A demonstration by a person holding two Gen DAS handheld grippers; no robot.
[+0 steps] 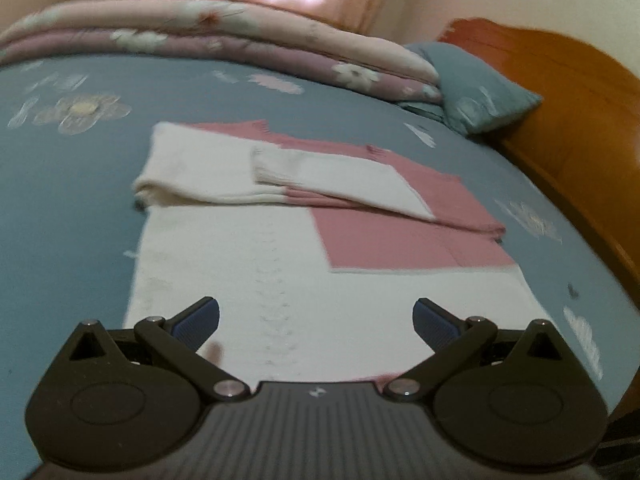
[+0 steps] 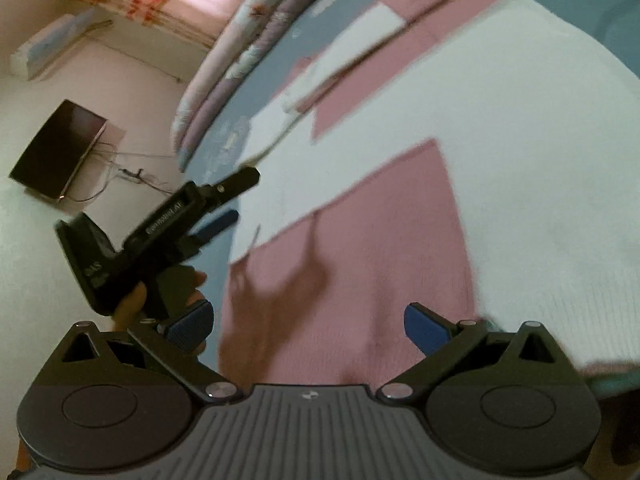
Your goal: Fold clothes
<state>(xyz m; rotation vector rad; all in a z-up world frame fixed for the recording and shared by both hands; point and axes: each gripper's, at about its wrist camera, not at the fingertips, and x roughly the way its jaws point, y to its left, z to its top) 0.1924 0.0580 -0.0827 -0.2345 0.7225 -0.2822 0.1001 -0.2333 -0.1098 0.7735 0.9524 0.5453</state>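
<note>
A: Two pairs of tongs, both spread wide with nothing between the blue pads. The left tongs (image 1: 316, 322) hang over the near white hem of the pink-and-white knitted sweater (image 1: 248, 264), which lies flat on the blue-grey flowered bedsheet (image 1: 68, 184).

B: And the sleeves?

A: Both are laid across the chest. From the left wrist view, one white sleeve (image 1: 188, 172) runs toward ten o'clock, and the other sleeve (image 1: 344, 180), white and pink, slants toward two o'clock on top of the pink panel.

B: Where are the right tongs (image 2: 308, 326)?

A: Above a pink block of the same sweater (image 2: 344, 272), with white knit filling the side toward three o'clock. At nine o'clock in that view a hand (image 2: 132, 300) grips the other black gripper (image 2: 224, 204), whose fingers stand apart off the garment's edge.

B: Anything else on the bed?

A: A folded pink floral quilt (image 1: 224, 40) at twelve o'clock, a blue-grey pillow (image 1: 476, 84) at two o'clock against the orange wooden headboard (image 1: 560, 100). The view is blurred.
</note>
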